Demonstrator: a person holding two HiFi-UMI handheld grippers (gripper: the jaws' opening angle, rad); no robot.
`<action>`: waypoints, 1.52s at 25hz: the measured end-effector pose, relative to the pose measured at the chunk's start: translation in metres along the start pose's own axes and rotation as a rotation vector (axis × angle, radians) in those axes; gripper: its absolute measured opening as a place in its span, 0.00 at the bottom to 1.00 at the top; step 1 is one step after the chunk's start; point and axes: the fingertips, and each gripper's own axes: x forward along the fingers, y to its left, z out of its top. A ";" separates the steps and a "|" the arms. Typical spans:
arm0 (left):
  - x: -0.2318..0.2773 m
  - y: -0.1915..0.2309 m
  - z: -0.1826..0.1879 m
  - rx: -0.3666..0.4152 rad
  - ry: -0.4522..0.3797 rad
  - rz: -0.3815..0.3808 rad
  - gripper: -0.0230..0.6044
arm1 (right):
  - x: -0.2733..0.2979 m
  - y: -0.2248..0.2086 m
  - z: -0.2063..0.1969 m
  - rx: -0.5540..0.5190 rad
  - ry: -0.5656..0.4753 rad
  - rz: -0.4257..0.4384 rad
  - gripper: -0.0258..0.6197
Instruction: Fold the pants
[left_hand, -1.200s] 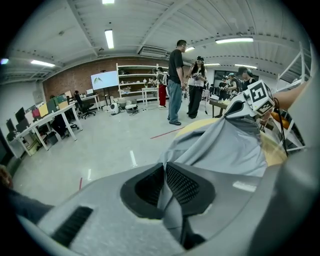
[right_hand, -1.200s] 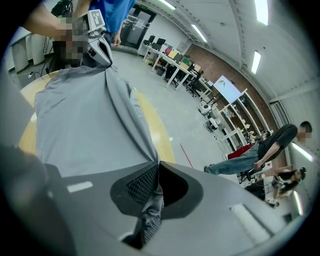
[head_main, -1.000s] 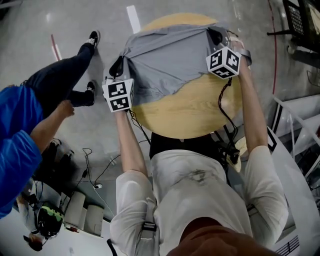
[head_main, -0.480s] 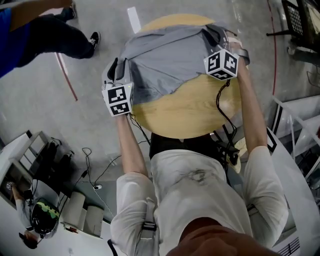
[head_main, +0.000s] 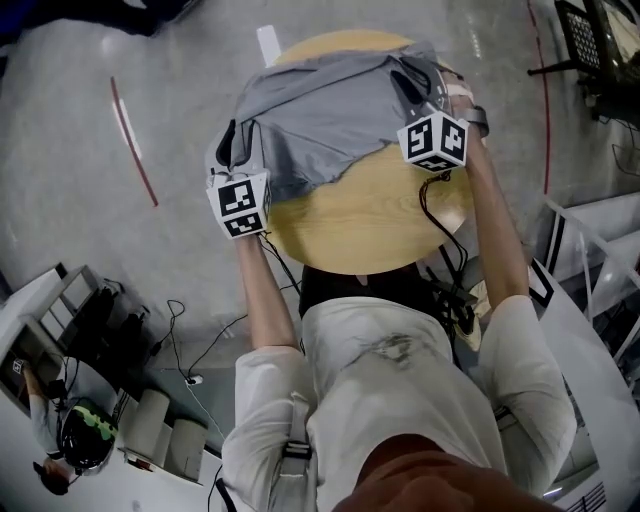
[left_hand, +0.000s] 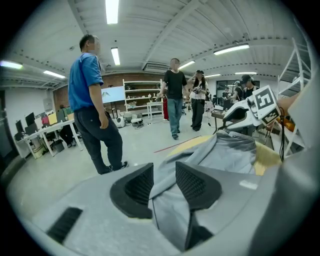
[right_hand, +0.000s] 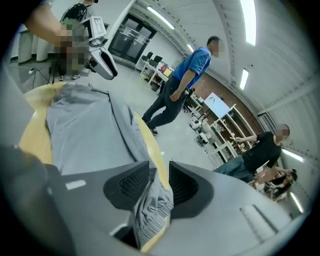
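Grey pants (head_main: 320, 120) lie crumpled over the far half of a round wooden table (head_main: 370, 220), folded back on themselves. My left gripper (head_main: 232, 140) is at the pants' left edge and my right gripper (head_main: 412, 75) at their right edge. In the left gripper view the jaws of the left gripper (left_hand: 164, 182) are opening, with a fold of the pants (left_hand: 225, 155) lying loosely in the gap. In the right gripper view the right gripper (right_hand: 159, 182) is also opening, and the ribbed waistband of the pants (right_hand: 85, 135) hangs slack between its pads.
A red line (head_main: 135, 140) marks the concrete floor left of the table. A white frame (head_main: 590, 230) stands at the right. Cables trail under the table. A person in blue (left_hand: 92, 105) and others (left_hand: 175, 95) stand beyond the table.
Both grippers have risen a little and their jaws have loosened off the cloth. The pants' near edge has drawn farther back. The person in blue has left the head view.
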 end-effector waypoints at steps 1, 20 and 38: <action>-0.004 -0.003 0.004 0.002 -0.008 0.002 0.27 | -0.006 0.000 0.003 0.001 -0.012 -0.005 0.25; -0.109 -0.109 0.072 0.008 -0.193 0.049 0.17 | -0.168 -0.002 0.041 0.098 -0.286 -0.120 0.09; -0.152 -0.233 0.103 -0.045 -0.257 0.014 0.05 | -0.273 0.007 -0.018 0.122 -0.309 -0.075 0.05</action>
